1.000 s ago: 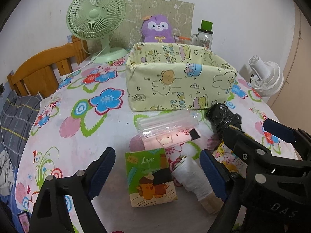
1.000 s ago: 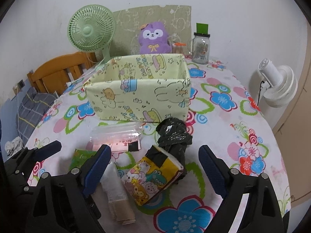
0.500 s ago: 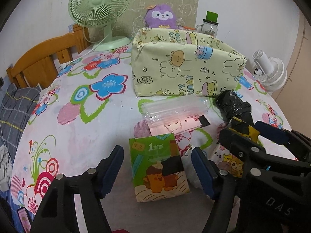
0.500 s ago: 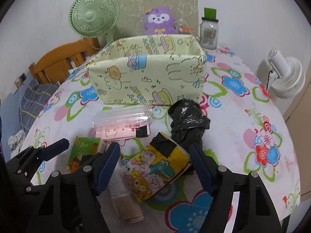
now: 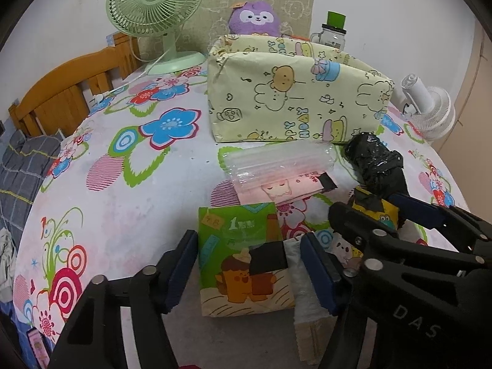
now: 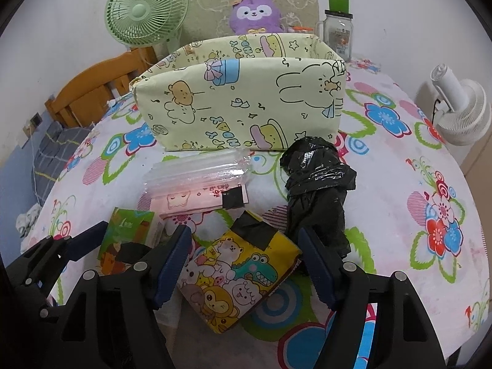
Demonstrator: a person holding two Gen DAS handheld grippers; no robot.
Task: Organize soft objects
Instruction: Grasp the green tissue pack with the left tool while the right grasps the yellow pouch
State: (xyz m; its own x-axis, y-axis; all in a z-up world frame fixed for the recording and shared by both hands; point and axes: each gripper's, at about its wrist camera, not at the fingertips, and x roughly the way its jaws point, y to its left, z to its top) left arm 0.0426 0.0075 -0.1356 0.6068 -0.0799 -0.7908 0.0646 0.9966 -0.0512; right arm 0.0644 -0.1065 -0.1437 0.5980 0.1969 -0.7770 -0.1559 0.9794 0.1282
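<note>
Round table under a flowered cloth point(image 5: 129, 190), bearing a yellow cartoon-print box point(image 5: 295, 104), green tissue pack point(image 5: 243, 258), clear pink-printed packet point(image 5: 276, 169), black plastic bundle point(image 6: 316, 190), yellow animal-print pack point(image 6: 236, 279), green fan point(image 5: 155, 15).

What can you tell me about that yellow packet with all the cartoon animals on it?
The yellow cartoon-animal packet looks like a soft plastic-wrapped pack, printed with a monkey, a crocodile, a sheep and other creatures. A patch of black tape covers its far end. It lies flat and skewed on the flowered tablecloth, beside the black plastic bundle, between the open fingers of the right hand-held gripper, which are not yet touching it.
</note>
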